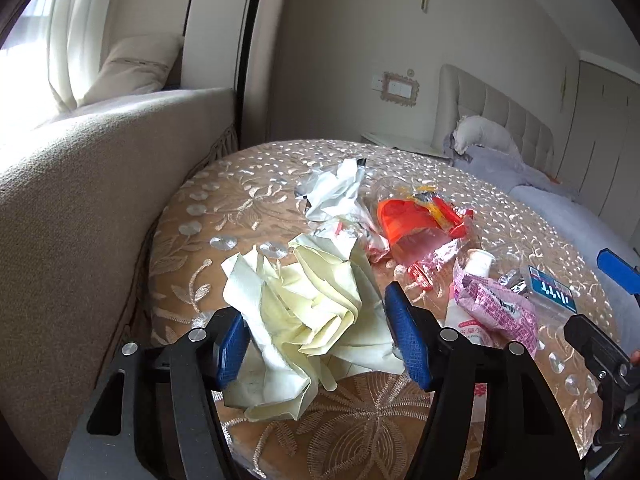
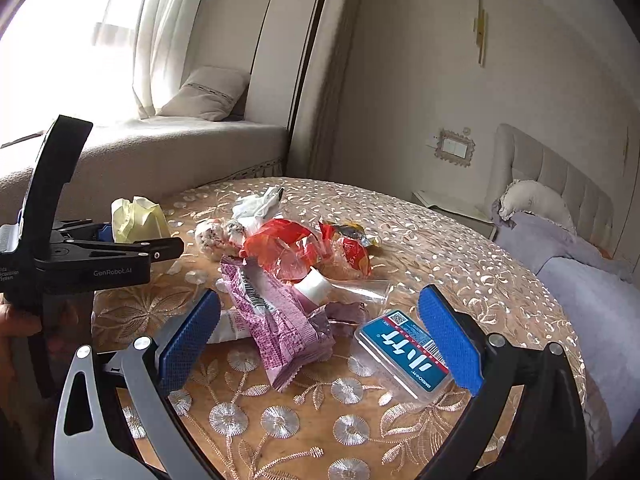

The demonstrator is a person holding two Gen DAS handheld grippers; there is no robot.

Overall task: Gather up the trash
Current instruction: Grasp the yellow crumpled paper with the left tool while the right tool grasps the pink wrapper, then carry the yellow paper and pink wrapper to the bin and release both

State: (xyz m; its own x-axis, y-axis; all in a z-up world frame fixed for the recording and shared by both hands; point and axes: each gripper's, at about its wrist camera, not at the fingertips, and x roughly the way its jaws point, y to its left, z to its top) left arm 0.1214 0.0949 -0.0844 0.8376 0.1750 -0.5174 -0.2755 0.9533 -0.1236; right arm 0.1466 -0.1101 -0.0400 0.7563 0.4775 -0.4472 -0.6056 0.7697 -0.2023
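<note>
**Loose paper in a wide claw, slick wrappers beyond**

The left gripper (image 1: 316,336) is nearest: its blue ribbed pads stand well apart, one on each side of the yellow paper (image 1: 308,316), not yet pinching it, though the left pad seems to touch a fold. The paper is a soft, crumpled wad lying on the near part of the table (image 1: 192,208).

The likely fault here is a shallow bite. The wad is springy and full of air, so closing jaws may catch only an outer flap and the rest could unfold and trail, or slide off across the cloth. The embroidered cloth is raised and could snag a pad tip driven too low.

The right gripper (image 2: 320,336) is also spread open and holds nothing; between its pads lie the pink wrapper (image 2: 280,332) and the clear box (image 2: 404,356). The wrapper is thin crinkled film, easy to pinch but light enough to flick away. The box is hard, flat and glossy with a blue label; I judge it would slip from a grip on its faces.

Behind these sit a white tube (image 2: 316,286), red plastic (image 2: 280,246), limp and shiny, and a white tissue (image 2: 256,204). A bed (image 2: 592,280) stands at the right.
</note>
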